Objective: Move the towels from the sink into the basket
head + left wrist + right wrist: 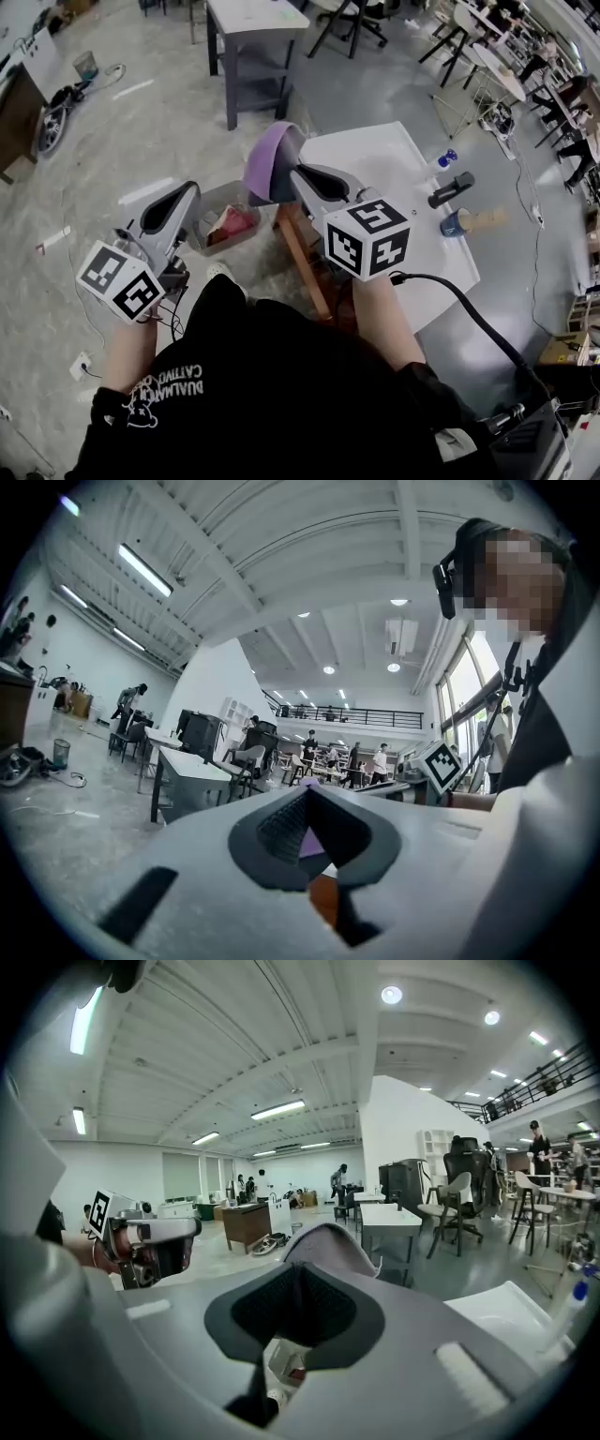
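Purple towel point(267, 159) clamped in the right gripper point(289, 178)
It hangs near the basket point(199, 240) holding a pink towel point(234, 223); left gripper point(190, 191) sits beside the basket, closed, empty.

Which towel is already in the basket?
The pink towel lies in the basket; the purple towel hangs clamped in the right gripper.

The head view looked steeply down from above the person onto the left gripper point(190, 190) and right gripper point(281, 183). Each gripper view sat close behind its jaws, facing roughly level across the hall. Each caught the other gripper off to one side.
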`<state>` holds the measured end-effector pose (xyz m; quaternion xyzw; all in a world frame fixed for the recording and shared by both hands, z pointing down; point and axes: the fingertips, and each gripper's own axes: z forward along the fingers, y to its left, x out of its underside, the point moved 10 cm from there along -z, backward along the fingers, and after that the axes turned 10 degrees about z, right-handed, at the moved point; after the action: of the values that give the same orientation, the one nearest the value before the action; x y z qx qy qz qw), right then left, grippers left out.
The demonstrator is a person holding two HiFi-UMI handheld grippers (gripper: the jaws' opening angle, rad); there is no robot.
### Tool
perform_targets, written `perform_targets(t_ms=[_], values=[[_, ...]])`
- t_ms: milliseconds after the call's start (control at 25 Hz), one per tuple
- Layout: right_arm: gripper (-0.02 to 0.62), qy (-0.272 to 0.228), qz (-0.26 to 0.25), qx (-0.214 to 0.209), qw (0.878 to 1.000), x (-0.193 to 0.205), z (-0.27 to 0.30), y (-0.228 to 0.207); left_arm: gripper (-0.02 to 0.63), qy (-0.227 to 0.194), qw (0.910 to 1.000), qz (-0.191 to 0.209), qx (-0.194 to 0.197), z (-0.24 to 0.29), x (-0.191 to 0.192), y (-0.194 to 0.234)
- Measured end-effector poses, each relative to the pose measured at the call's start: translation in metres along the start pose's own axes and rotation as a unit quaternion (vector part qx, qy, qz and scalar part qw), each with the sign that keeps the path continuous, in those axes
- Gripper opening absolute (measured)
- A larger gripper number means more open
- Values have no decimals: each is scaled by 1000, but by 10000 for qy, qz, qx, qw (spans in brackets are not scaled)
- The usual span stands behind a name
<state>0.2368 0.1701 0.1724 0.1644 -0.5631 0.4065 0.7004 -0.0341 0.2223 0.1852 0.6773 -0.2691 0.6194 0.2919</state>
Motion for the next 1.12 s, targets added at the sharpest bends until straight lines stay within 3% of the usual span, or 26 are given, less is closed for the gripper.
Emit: perform_targets(t_ms=[360, 680, 880, 1120], values=[[39, 529, -96, -152, 9984, 2, 75, 8, 3, 37, 9989, -372, -275, -14, 21, 55], [40, 887, 78, -18, 9960, -17, 168, -14, 3, 248, 9982, -550, 14, 31, 28, 153], [40, 940, 229, 129, 9952, -35, 230, -18, 3, 337, 9978, -545, 180, 49, 20, 227], [40, 939, 450, 293, 9941, -49, 282, -25, 3, 481, 9968, -545, 330, 65, 13, 285]])
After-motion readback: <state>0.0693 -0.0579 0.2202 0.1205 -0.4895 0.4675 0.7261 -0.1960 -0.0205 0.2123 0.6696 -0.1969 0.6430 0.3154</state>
